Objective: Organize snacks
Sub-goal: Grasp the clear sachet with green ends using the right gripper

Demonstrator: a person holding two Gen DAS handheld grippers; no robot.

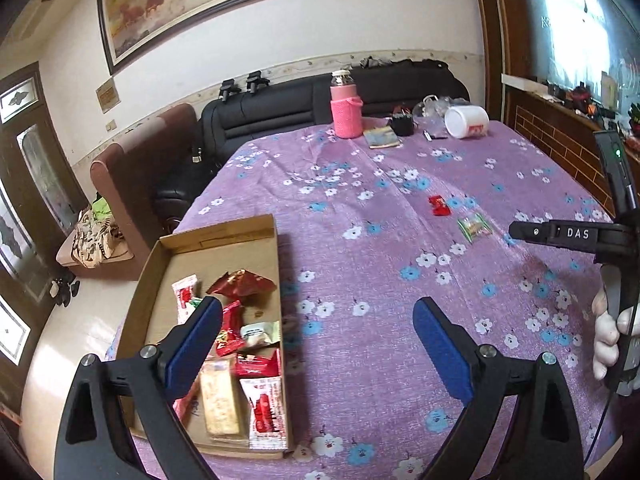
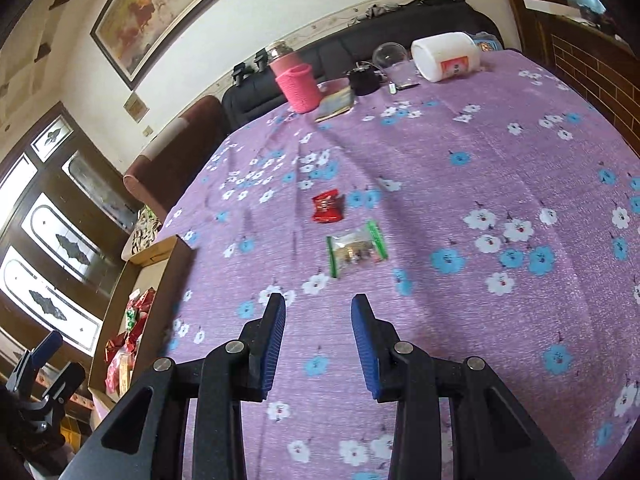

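A cardboard box [image 1: 218, 236] at the table's left edge holds several snack packets, mostly red and white. It also shows in the right wrist view [image 2: 150, 258]. My left gripper [image 1: 318, 316] is open and empty, with its left finger over the box and its right finger over the cloth. A red snack packet [image 2: 327, 207] and a clear green-edged packet [image 2: 356, 253] lie loose on the purple flowered tablecloth [image 2: 480, 320]; both also show in the left wrist view: red packet [image 1: 439, 205], green-edged packet [image 1: 475, 226]. My right gripper [image 2: 319, 304] is open and empty, just short of the green-edged packet.
At the table's far end stand a pink bottle [image 1: 346, 106], a small book [image 1: 381, 137], a black object [image 1: 402, 124] and a white jar on its side [image 1: 466, 121]. A black sofa [image 1: 280, 108] and a brown chair [image 1: 132, 184] are behind the table.
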